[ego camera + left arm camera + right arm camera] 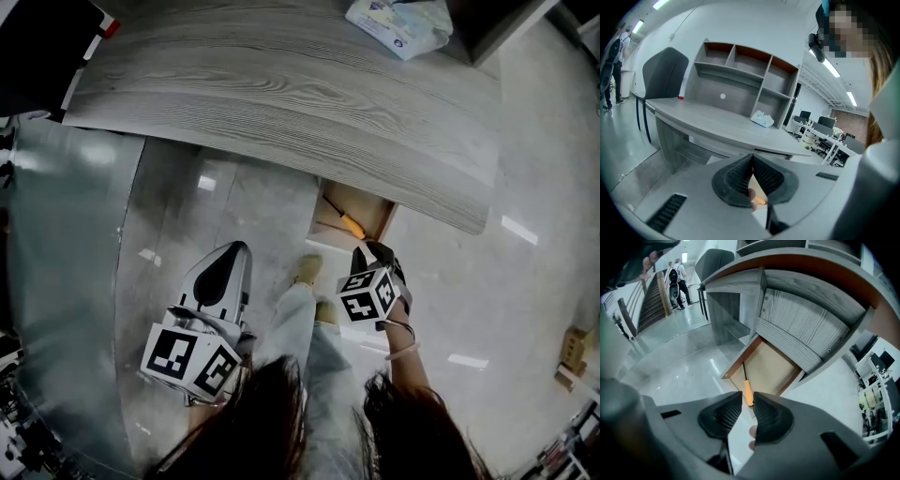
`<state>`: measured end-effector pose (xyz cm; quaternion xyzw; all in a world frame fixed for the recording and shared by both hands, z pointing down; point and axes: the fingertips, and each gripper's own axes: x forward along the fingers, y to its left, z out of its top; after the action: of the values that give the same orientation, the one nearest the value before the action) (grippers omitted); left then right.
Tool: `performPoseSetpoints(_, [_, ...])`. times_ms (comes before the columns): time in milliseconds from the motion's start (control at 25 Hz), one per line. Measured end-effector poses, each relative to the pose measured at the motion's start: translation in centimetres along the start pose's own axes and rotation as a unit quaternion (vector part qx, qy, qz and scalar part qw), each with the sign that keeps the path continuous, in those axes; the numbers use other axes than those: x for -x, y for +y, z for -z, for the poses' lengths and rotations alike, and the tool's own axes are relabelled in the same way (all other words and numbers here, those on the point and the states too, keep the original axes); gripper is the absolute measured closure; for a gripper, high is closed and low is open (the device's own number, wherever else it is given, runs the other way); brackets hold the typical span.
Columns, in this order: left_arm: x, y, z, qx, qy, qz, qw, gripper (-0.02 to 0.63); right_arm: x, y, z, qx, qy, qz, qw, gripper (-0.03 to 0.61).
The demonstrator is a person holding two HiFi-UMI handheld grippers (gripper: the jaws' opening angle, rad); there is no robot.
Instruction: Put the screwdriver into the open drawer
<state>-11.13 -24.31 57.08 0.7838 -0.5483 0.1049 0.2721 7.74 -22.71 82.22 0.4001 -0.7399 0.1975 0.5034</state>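
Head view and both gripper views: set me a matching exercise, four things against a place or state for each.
Things:
1. screwdriver
2. white packet
3. left hand-held gripper
4. right hand-held gripper

Places or states:
A. jaws apart
B. lying on the desk top
C. lying in the open drawer
D. jaws together

Pairs: 1-C, 2-B, 3-D, 4-A.

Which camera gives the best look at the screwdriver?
Right gripper view: the orange-handled screwdriver shows handle and shaft in the open wooden drawer. Head view shows it small; left gripper view, only an orange sliver.
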Motion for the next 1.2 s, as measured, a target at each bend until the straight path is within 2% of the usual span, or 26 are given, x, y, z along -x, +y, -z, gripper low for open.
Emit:
performPoseSetpoints(240, [2.0,-2.1,-0.5,-0.002,-0.005,0.005,1.0000,0.597,3.2,-0.2,0.1,-0.011,-0.014,0.006,1.000,0.491])
performPoseSetpoints(760, [6.0,-6.5,-1.7,-0.014,-0.002,0.009,0.9999,0.597,10.6,-0.6,1.0,-0.068,-0.042,0.013,0.997,0.495])
performPoseSetpoints(1200, [8.9,-10.0,-4.4,-0.040,-0.003,0.020,0.9990,0.597,17.0,-1.0,-0.3,-0.091,-0.075,0.020,0.993,0.495])
